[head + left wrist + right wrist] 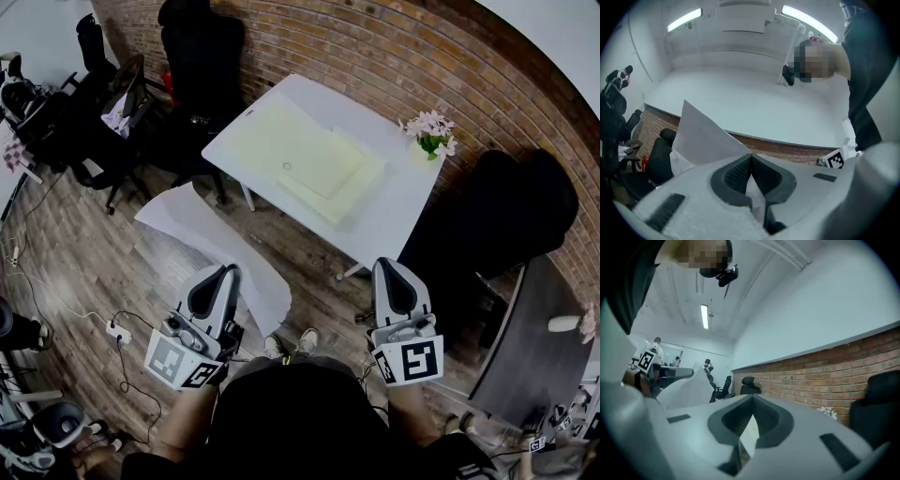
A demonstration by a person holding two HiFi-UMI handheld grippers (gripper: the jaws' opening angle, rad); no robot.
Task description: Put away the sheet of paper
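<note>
In the head view the white sheet of paper [216, 248] hangs over the wooden floor, spreading up and left from my left gripper [228, 270]. The left gripper view shows my left gripper [751, 154] shut on the sheet of paper [703, 136], whose corner rises to the left of the jaws. My right gripper [389, 264] is held level beside it, pointing at the white table [394, 216]. In the right gripper view my right gripper [753, 397] has its tips touching and grips nothing that I can see. The paper [689, 387] appears at the left of that view.
A stack of pale yellow folders [319, 164] lies on the table, with a pot of pink flowers [429, 133] at its right corner. Black office chairs [202, 56] stand along the brick wall, another [516, 216] right of the table. A power strip [117, 330] and cables lie on the floor.
</note>
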